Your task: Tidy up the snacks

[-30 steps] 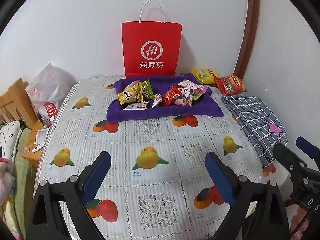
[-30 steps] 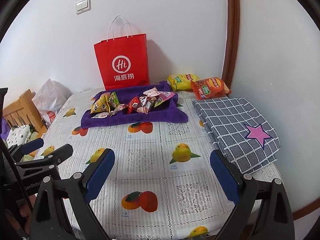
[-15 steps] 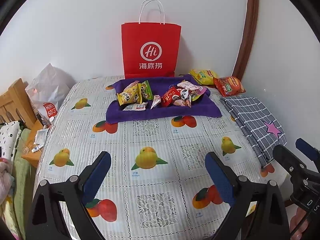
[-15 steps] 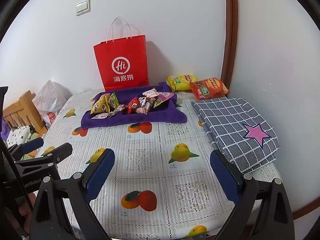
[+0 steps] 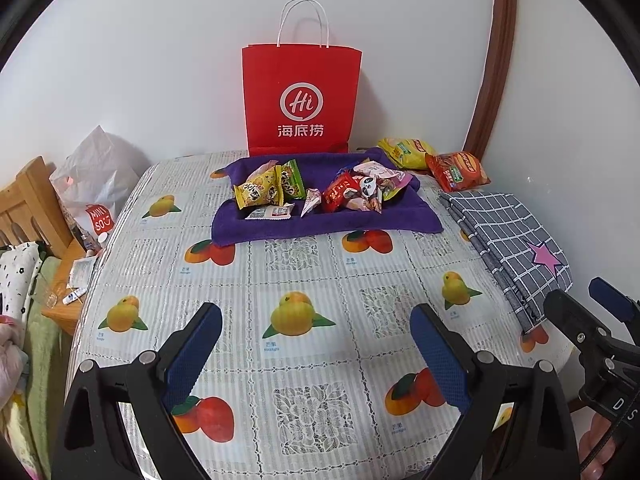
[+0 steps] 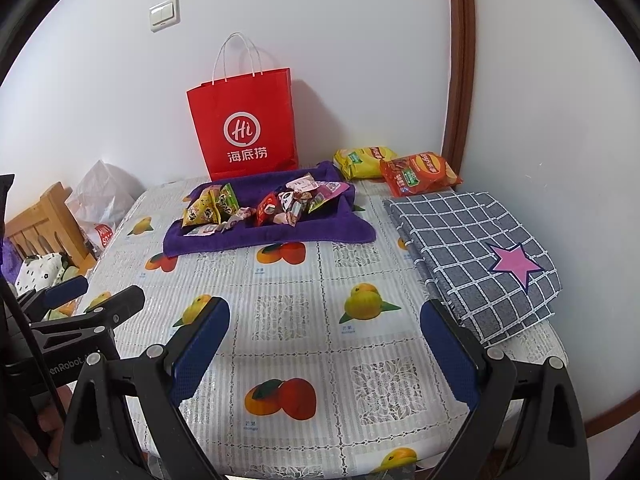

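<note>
Fruit-print tablecloth (image 5: pixel 304 276), snack packets (image 5: pixel 312 194) on purple towel (image 5: pixel 328 224), left gripper (image 5: pixel 316 344) wide, right gripper (image 6: pixel 326 340) wide, both empty

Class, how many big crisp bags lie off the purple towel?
2: a yellow bag by the wall, an orange bag beside it near the checked cloth.

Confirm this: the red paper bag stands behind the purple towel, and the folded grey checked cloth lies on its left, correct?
Not quite. The red paper bag does stand behind the purple towel, but the folded grey checked cloth lies on its right, as the right wrist view shows.
</note>
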Demonstrator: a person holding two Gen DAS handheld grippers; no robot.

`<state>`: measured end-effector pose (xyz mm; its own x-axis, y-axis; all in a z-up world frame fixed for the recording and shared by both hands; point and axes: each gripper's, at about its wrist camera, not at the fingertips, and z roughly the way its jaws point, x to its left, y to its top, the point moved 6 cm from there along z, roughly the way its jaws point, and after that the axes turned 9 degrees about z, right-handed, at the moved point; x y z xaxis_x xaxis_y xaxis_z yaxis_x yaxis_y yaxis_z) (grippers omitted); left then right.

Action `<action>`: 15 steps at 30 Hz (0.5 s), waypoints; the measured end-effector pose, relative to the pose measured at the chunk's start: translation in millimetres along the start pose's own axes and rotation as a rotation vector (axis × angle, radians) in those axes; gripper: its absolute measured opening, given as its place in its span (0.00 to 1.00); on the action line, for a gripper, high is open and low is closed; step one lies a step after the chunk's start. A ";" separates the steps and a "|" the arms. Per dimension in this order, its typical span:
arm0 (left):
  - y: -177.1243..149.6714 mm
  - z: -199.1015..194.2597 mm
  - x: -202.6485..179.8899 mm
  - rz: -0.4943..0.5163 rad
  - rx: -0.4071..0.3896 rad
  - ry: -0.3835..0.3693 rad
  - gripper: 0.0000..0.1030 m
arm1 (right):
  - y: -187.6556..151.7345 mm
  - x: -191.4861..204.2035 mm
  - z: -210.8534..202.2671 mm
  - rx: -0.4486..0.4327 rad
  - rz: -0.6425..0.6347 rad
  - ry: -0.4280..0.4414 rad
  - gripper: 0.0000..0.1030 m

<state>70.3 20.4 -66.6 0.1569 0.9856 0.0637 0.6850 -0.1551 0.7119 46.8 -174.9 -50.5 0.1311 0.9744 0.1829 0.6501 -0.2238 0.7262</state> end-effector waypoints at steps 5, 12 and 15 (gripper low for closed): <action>-0.2 0.3 -0.1 0.000 0.000 0.001 0.93 | 0.0 0.1 -0.1 0.000 0.001 0.001 0.92; -1.1 0.2 0.6 0.001 0.000 0.003 0.93 | 0.2 1.9 -1.0 -0.002 0.004 0.001 0.92; -1.8 -0.3 1.4 -0.002 0.000 0.001 0.93 | 0.2 2.3 -2.2 -0.003 0.004 0.002 0.92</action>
<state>69.1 22.1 -67.6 0.1550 0.9859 0.0626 0.6851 -0.1529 0.7122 45.6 -172.8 -48.5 0.1325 0.9733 0.1873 0.6476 -0.2281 0.7271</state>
